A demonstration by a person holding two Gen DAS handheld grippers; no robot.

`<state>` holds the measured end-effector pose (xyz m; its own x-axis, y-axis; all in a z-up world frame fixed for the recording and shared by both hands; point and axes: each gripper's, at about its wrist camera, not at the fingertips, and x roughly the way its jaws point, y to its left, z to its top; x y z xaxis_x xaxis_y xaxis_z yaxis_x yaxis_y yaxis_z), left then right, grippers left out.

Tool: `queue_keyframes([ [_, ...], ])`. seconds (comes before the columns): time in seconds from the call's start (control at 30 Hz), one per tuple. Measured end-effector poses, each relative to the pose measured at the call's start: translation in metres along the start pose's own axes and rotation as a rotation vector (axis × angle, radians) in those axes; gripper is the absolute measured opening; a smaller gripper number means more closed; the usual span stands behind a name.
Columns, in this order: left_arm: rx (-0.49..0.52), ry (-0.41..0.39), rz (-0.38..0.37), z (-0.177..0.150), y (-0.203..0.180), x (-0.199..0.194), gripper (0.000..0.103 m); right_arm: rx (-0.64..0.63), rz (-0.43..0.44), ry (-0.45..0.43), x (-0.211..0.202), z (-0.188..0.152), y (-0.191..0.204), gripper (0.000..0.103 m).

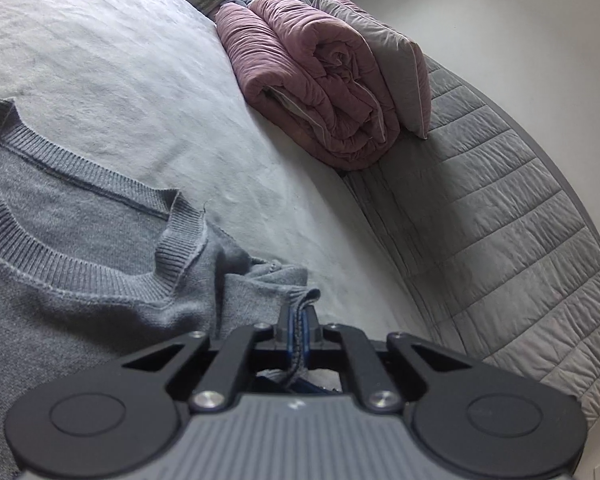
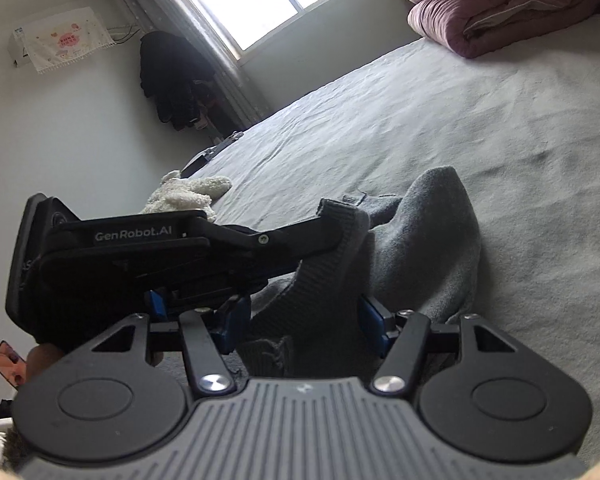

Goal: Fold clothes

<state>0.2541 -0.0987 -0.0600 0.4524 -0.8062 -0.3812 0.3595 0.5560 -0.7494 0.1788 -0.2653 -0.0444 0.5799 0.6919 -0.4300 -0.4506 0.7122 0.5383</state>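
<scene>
Grey knit sweater (image 1: 72,248) lies flat on the pale bedsheet (image 1: 112,64), ribbed collar (image 1: 60,268) up and to the left of the left gripper (image 1: 298,320). Left gripper is clenched on a bunched fold of the sweater's edge, fabric pinched tight between its blue pads. Right gripper (image 2: 304,320) stands spread, blue pads either side of a raised hump of the same sweater (image 2: 412,240); cannot tell whether the pads touch the cloth. From the right wrist view, the left gripper (image 2: 332,236) comes in from the left, nose buried in a ribbed fold just ahead of the right one. Purple duvet (image 1: 312,80) is rolled up well ahead, against a grey pillow (image 1: 384,56). White plush toy (image 2: 184,196) sits far left at the bed edge.
</scene>
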Motion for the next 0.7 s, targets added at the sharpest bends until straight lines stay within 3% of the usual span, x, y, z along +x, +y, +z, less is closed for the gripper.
queue_keyframes([
  [0.07, 0.004, 0.002, -0.002, 0.001, 0.001, 0.002, 0.004, -0.009, -0.035, -0.013, 0.001, -0.002, 0.0, 0.039],
  [0.1, 0.002, 0.005, -0.006, 0.001, 0.002, 0.002, 0.004, -0.016, -0.048, -0.016, 0.001, -0.002, 0.0, 0.022],
  [0.13, 0.003, 0.004, -0.009, 0.001, 0.002, 0.002, 0.004, -0.022, -0.062, -0.02, 0.001, -0.002, 0.0, 0.014],
  [0.3, 0.023, -0.048, 0.009, 0.004, 0.003, -0.007, 0.005, -0.01, -0.107, -0.067, -0.016, 0.009, -0.009, 0.009],
  [0.4, 0.028, -0.078, 0.048, 0.006, 0.006, -0.013, 0.013, -0.003, -0.161, -0.074, -0.028, 0.017, -0.022, 0.008],
  [0.63, 0.077, -0.133, 0.323, 0.014, 0.023, -0.02, 0.022, 0.008, -0.32, -0.095, -0.057, 0.03, -0.059, 0.008],
  [0.7, 0.082, -0.126, 0.364, 0.016, 0.025, -0.017, 0.022, 0.013, -0.37, -0.104, -0.064, 0.032, -0.07, 0.008],
])
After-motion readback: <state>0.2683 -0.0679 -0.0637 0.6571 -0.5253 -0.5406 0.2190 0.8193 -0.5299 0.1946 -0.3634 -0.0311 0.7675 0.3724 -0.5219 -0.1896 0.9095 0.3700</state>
